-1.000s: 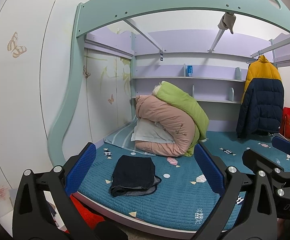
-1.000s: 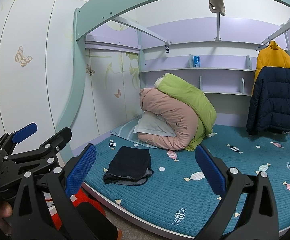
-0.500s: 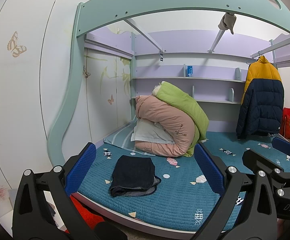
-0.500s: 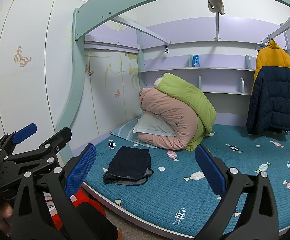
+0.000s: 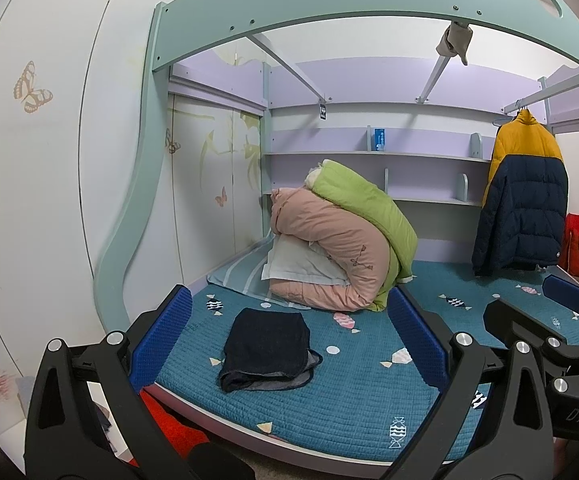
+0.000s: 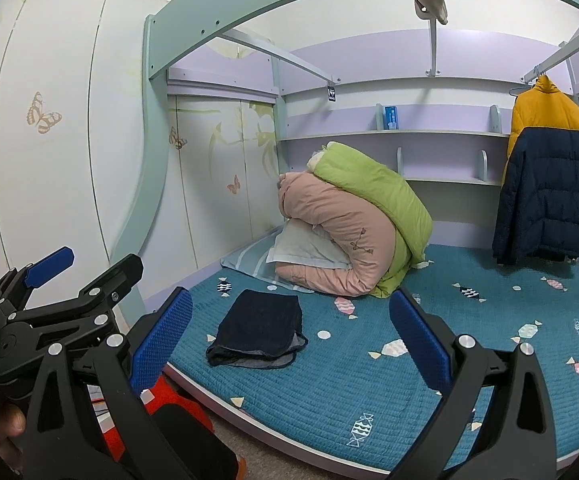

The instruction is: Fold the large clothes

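Left wrist view: left gripper (image 5: 289, 334) and right gripper (image 6: 291, 334) both spread wide, gripping nothing, hovering off the bed (image 5: 349, 400) edge; folded dark garment (image 5: 267, 348) lies on its near-left part.

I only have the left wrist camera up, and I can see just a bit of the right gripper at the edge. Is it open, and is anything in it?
Observer: In the right wrist view the right gripper is open, with nothing between its fingers.
Operator: What is it aimed at?
Observer: The folded dark garment on the bed shows between its fingers, farther off and untouched.
Operator: How does my left gripper look from there?
Observer: The left gripper shows side-on at the left edge of that view, open and touching no cloth.
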